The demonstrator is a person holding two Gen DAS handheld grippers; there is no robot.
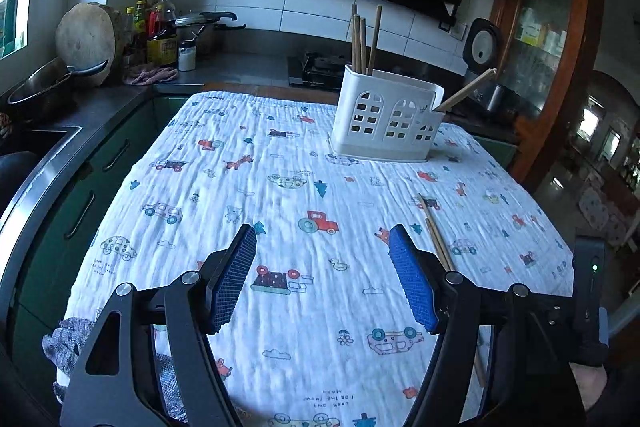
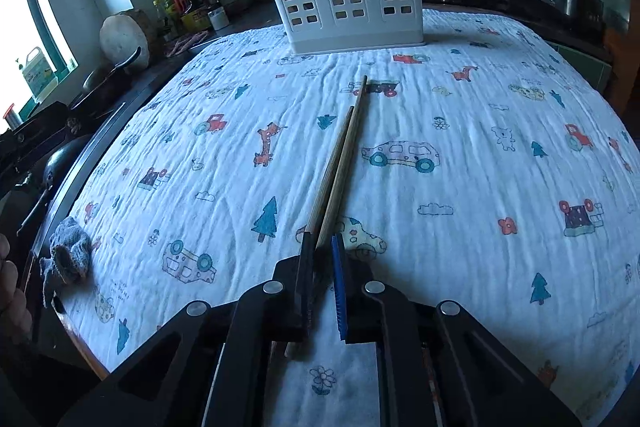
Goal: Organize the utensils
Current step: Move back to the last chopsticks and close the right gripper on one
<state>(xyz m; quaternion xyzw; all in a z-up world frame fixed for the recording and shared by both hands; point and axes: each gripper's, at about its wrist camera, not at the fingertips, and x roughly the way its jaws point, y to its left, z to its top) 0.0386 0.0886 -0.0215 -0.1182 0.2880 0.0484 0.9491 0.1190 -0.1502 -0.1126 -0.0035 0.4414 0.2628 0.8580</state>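
- left gripper (image 1: 322, 239) angled down over the white cartoon-print cloth (image 1: 248, 187), jaws wide apart, nothing between
- right gripper (image 2: 322, 247) clamped tight on the two wooden chopsticks (image 2: 344, 147) lying on the cloth, short of the white plastic utensil caddy (image 2: 344, 3)
- cloth text near the edge reads upside down, too blurry
- chopstick ends hidden under the jaws

Left claw (image 1: 322, 239): jaws set wide apart, blue ribbed pads (image 1: 412, 279) facing inward, nothing between them, angled downward over the surface.
Right claw (image 2: 322, 247): jaws drawn nearly together, clamped on a pair of chopsticks (image 2: 344, 155), pitched steeply downward.
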